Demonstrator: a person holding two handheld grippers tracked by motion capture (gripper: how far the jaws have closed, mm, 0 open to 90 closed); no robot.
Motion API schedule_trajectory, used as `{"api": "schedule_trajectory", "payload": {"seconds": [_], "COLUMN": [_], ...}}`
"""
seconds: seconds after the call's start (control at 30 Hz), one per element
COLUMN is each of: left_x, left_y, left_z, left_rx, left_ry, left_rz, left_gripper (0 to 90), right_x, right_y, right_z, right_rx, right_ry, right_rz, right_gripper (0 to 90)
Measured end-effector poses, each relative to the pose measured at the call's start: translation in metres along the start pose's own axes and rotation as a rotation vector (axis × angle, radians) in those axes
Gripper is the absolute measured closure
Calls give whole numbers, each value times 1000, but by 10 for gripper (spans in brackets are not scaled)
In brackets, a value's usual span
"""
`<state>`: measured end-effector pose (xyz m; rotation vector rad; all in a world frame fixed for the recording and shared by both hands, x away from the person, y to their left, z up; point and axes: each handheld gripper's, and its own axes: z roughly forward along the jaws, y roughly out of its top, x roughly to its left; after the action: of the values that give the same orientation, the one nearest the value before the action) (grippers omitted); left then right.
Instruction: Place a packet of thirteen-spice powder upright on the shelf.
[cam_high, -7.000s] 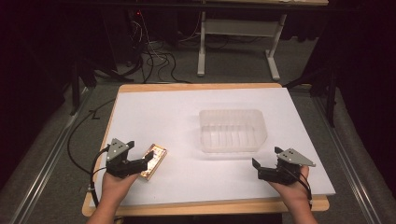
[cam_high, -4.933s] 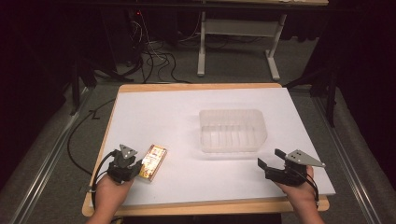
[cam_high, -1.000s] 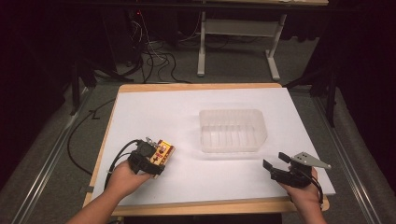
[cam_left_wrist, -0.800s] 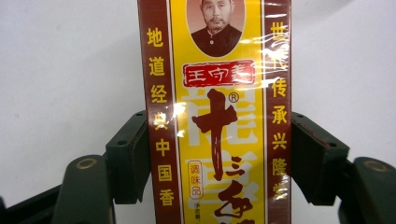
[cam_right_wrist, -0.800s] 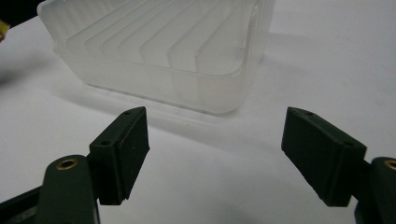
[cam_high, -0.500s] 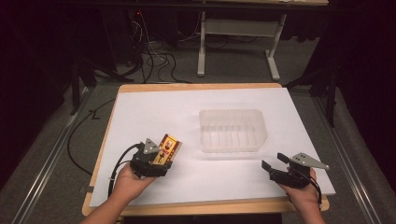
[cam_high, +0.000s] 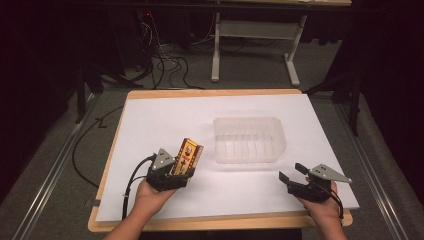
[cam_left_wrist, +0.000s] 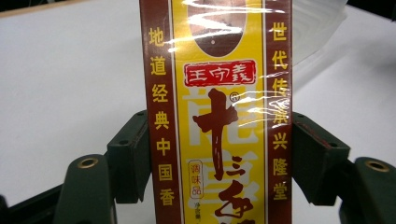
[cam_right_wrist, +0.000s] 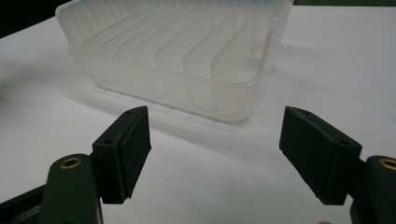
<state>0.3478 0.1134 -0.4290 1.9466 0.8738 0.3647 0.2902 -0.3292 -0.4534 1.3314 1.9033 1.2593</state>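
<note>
Spice packet (cam_left_wrist: 217, 116) in left tool (cam_left_wrist: 219, 158), Chinese lettering.

One yellow-and-red packet (cam_high: 187, 156) with Chinese print. One clear plastic tray (cam_high: 249, 140) with ribs inside. Two grippers: the left gripper (cam_high: 172, 172) and the right gripper (cam_high: 295, 175). Two hands of a person. One table (cam_high: 150, 115) with white top.

Yellow packet (cam_left_wrist: 217, 116) with maroon side bands, yellow characters, a red label, clear glossy wrap. Translucent frosted-white ribbed container (cam_high: 249, 139) at two o'clock from it. White sheet (cam_high: 165, 120) over a tan wooden table (cam_high: 210, 93). Black jaws; grey plate on right gripper (cam_high: 292, 174).
</note>
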Motion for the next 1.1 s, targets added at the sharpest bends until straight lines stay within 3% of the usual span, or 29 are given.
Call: {"api": "schedule_trajectory", "payload": {"seconds": [0.03, 0.07, 0.1, 0.13, 0.27, 0.43, 0.53, 0.57, 0.67, 0.83, 1.1], "left_x": [-1, -5, -5, -7, -12, -21, -23, -24, -26, -32, -41], "left_y": [1, 3, 3, 4, 7, 5, 3, 2, 1, 1, 2], "left_z": [0, 1, 1, 1, -3, -6, -5, -4, -2, 0, 1], "left_rx": [-10, -52, -52, -98, -157, -155, -149, -147, -143, -147, -151], "left_ry": [-6, -8, -8, -16, -9, 29, 45, 36, 35, 34, 11], "left_rz": [3, -4, -4, -29, -62, -33, -22, -20, -13, 8, 32], "left_gripper": [320, 320, 320, 320, 320, 320, 320, 320, 320, 321, 321], "right_x": [1, 3, 3, 5, 12, 28, 35, 43, 51, 66, 77], "right_y": [1, 1, 2, 2, 5, 14, 20, 25, 30, 44, 56], "right_z": [0, -1, -1, 0, 0, -1, -1, 1, 3, 11, 20], "right_rx": [-3, -4, -3, -3, -9, -44, -31, -33, -23, -56, -112], "right_ry": [1, 6, 13, 18, 27, 46, 65, 65, 70, 80, 126], "right_rz": [-4, -4, -8, -12, -34, -68, -73, -82, -79, -92, -92], "right_gripper": [255, 254, 252, 252, 252, 258, 284, 218, 202, 151, 188]}}
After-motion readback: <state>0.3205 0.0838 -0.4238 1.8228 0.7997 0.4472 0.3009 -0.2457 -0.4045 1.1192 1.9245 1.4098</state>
